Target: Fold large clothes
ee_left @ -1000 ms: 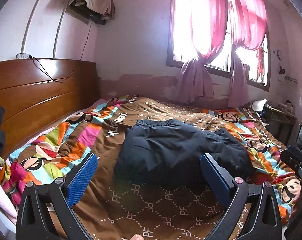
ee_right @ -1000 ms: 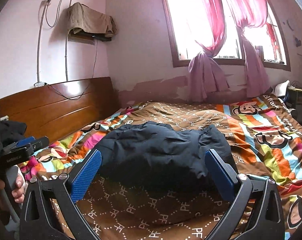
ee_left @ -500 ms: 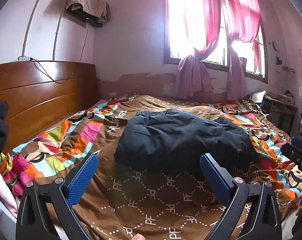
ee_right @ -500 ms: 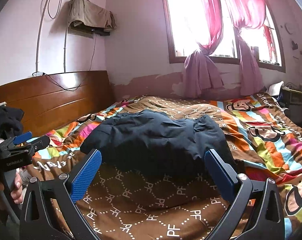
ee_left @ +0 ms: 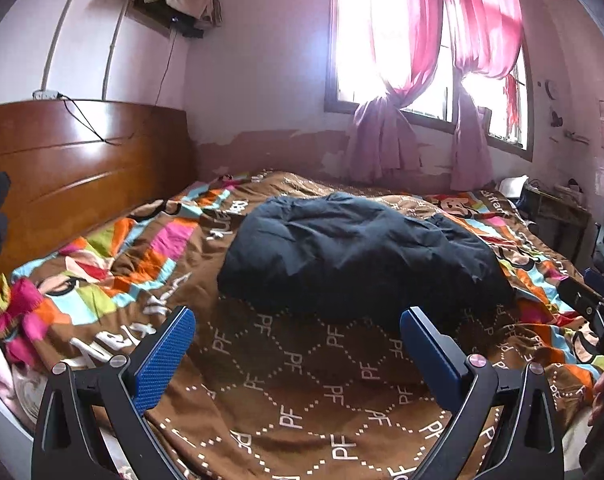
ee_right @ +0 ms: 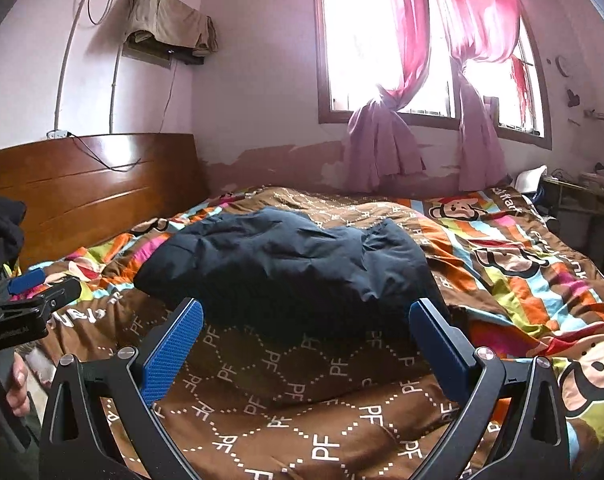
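both grippers pull back from the dark jacket (ee_left: 358, 252); left gripper (ee_left: 295, 344) and right gripper (ee_right: 306, 336) wide open, empty; jacket frame centre, long axis left-right, right nearer.

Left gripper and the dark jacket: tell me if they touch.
Apart. In the left wrist view the open left gripper hangs short of the dark jacket, with brown quilt showing between.

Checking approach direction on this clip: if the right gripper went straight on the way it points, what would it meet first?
Most likely the dark padded jacket, lying bunched on the bedspread straight ahead of the open right gripper. Depth is unclear; if the gripper aims low, it could brush the bedspread first.
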A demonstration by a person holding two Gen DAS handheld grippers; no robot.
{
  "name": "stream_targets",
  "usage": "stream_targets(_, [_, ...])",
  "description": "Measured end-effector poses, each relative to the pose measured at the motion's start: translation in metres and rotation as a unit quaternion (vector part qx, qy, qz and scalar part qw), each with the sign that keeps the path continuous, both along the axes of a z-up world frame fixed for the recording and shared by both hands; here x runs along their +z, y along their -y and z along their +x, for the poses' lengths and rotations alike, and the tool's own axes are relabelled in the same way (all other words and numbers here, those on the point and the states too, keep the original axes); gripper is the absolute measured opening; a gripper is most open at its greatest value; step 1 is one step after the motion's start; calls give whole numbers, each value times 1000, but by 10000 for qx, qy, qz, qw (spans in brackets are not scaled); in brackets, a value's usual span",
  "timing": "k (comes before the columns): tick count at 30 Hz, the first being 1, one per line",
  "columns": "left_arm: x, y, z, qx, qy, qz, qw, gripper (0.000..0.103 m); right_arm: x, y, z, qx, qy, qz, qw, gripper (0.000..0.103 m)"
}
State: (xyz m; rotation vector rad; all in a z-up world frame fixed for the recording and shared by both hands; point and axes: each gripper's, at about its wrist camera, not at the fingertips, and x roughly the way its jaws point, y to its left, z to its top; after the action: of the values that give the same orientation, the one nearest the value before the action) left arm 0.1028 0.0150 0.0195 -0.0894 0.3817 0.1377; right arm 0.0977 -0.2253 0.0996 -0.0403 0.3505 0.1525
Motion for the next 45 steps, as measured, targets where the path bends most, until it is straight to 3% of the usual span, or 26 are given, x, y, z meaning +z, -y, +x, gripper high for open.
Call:
stream_targets(15, [-16,12,-5,-7,47,343,9994,103,-22,-5,0,-27,-262,-34,9996,102])
stream_targets(45, [-23,13,-6,-43,-5,398,9992,103,-32,-5,0,-40,-443,-44,9990,102])
